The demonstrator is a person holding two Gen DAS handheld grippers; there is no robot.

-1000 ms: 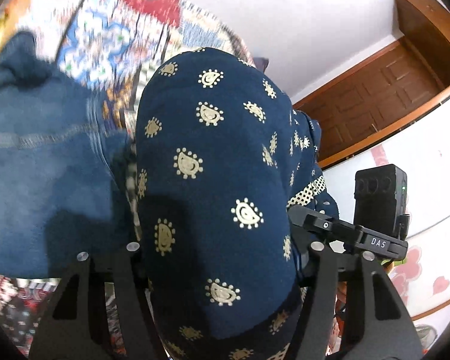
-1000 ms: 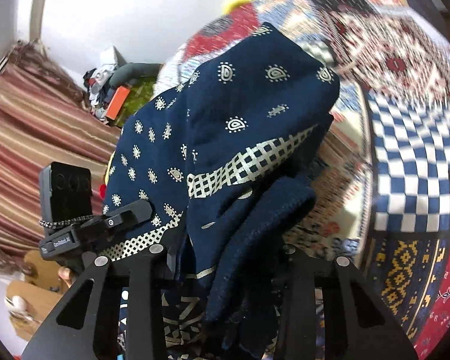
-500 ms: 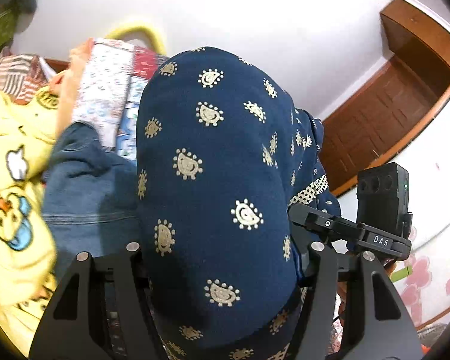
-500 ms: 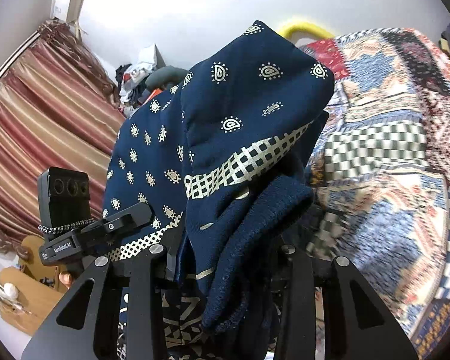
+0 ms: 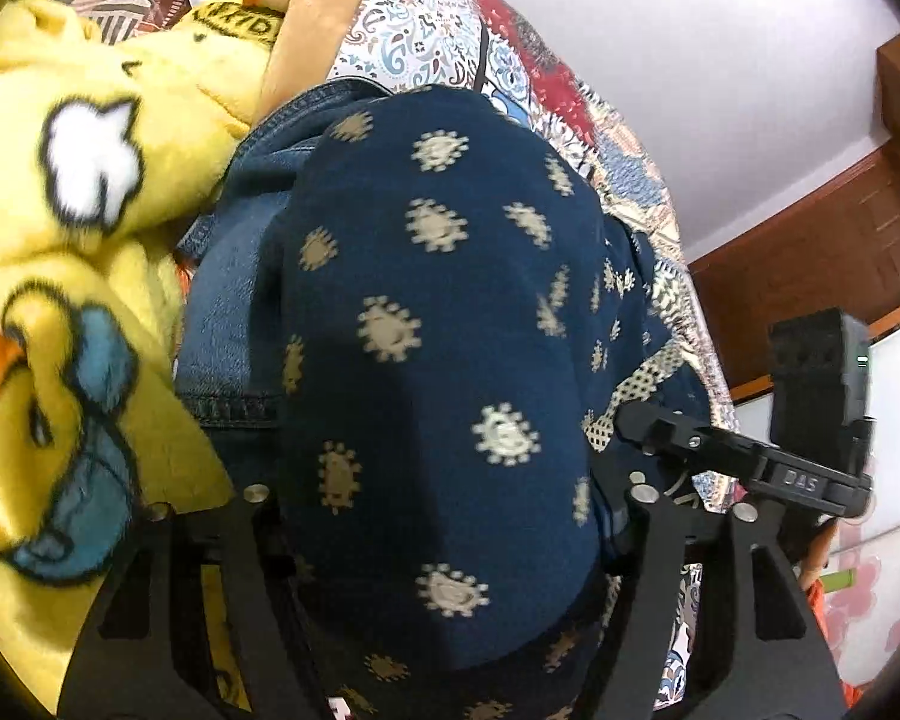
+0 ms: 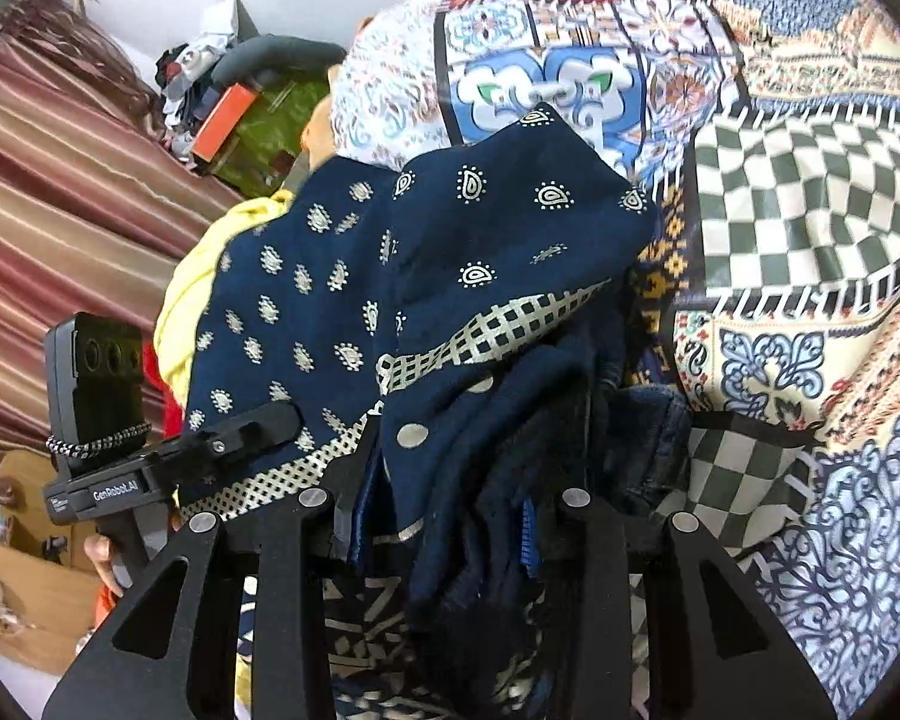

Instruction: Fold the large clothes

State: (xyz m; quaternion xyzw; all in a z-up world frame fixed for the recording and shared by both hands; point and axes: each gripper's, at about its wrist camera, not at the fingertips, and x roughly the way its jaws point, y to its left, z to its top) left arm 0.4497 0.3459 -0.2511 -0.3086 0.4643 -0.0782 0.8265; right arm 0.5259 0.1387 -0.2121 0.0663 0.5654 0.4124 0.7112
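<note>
Navy printed garment [image 5: 438, 360], soft and bulky, is seen bunched between the left gripper's [image 5: 438, 516] fingers, clamped, beside the denim piece [image 5: 228, 300]. From the right wrist, the garment [image 6: 450, 276] is pinched by the right gripper [image 6: 450, 510] above the patchwork bedspread [image 6: 810, 180]; hem edges are judged the best hold.

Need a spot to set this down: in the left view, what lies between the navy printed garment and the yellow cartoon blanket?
In the left wrist view, blue jeans lie between the navy garment and the yellow blanket.
</note>
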